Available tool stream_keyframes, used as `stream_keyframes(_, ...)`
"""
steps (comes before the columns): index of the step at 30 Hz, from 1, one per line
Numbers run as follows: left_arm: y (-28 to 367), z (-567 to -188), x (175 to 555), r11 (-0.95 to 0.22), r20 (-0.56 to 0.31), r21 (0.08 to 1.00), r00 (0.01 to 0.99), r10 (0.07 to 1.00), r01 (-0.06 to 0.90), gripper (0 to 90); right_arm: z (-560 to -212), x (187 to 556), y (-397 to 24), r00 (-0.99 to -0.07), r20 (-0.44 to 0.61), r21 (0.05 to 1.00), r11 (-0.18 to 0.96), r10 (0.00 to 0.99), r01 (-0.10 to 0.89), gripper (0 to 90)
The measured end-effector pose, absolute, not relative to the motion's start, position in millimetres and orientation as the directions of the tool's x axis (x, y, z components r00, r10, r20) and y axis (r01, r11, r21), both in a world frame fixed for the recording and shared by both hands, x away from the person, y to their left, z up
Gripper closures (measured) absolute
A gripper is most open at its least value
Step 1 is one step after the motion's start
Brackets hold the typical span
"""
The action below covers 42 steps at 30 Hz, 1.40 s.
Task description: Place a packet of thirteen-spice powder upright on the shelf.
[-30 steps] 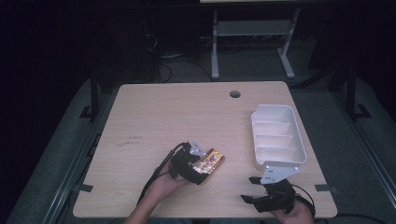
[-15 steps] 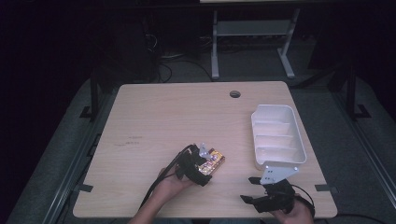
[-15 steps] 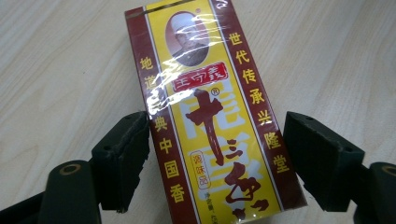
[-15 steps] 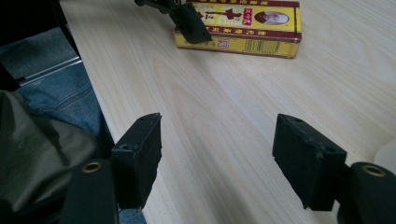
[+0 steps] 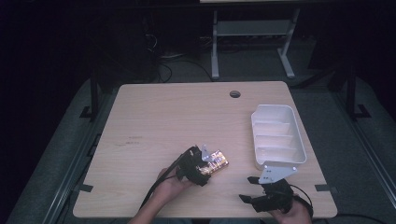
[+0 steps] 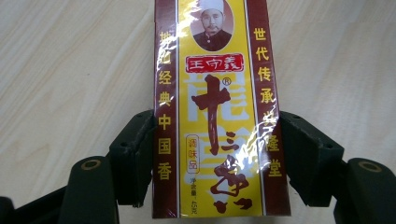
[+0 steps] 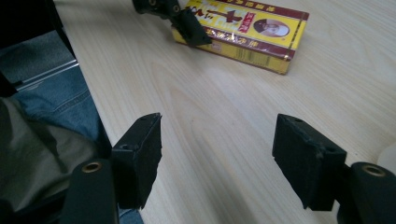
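Two grippers: I run one in each hand; the left gripper [image 5: 205, 163] is at the box [image 5: 215, 161], the right gripper [image 5: 252, 189] hangs over the near right edge of the tabletop [image 5: 187, 116].
Box position: it lies flat on the tabletop, near the front edge, a little left of centre and well apart from the white tray [image 5: 278, 135] on the right.
Left gripper state: in the left gripper view I see the jaws flanking the box [image 6: 215, 112] on both long sides near its lower end, clamped on it or all but; I read that as a grasp.
Right gripper state: jaws spread wide with nothing between them, just bare wood; in its own view the box [image 7: 243, 32] sits ahead with the left gripper [image 7: 180, 18] on it.
Risk, slip: I judge the glossy film on the box could let it slide out of the pads if I lift fast.
Risk, tilt: the hold sits at one end, so I expect the free end to droop or swing on the lift.
Risk, crush: the box looks like thin card; squeezing harder to stop a slip may dent it.
Risk, collision: if I bring the right gripper in, its open jaws could knock the box or the left gripper.
Left hand pose: forearm comes in from the front edge, the hand [image 5: 170, 184] low, gripper angled forward and right, close to the wood.
Right hand pose: the hand [image 5: 289, 215] is pulled back at the edge, gripper pointing left and forward, clear of the tray.
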<state>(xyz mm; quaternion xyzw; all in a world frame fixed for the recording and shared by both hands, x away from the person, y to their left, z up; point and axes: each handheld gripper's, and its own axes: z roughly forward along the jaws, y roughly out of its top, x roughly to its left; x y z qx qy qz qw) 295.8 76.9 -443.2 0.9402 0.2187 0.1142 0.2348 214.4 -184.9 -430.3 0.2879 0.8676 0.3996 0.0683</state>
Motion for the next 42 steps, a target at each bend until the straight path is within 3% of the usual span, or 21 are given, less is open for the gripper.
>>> stream_keyframes(8,85,-441,281,-0.785,0.100,0.524,0.891,0.443,0.331,32.7,-425,222,-179,-0.821,0.157,0.731,0.495,0.549,0.470,32.2)
stream_keyframes(21,114,-430,258,-0.745,0.098,0.584,0.884,0.458,0.322,32.6,-403,247,-160,-0.831,0.141,0.735,0.506,0.538,0.452,29.2)
stream_keyframes(42,136,-428,239,-0.702,0.138,0.658,0.874,0.466,0.271,32.5,-410,260,-144,-0.812,0.251,0.737,0.440,0.527,0.513,29.2)
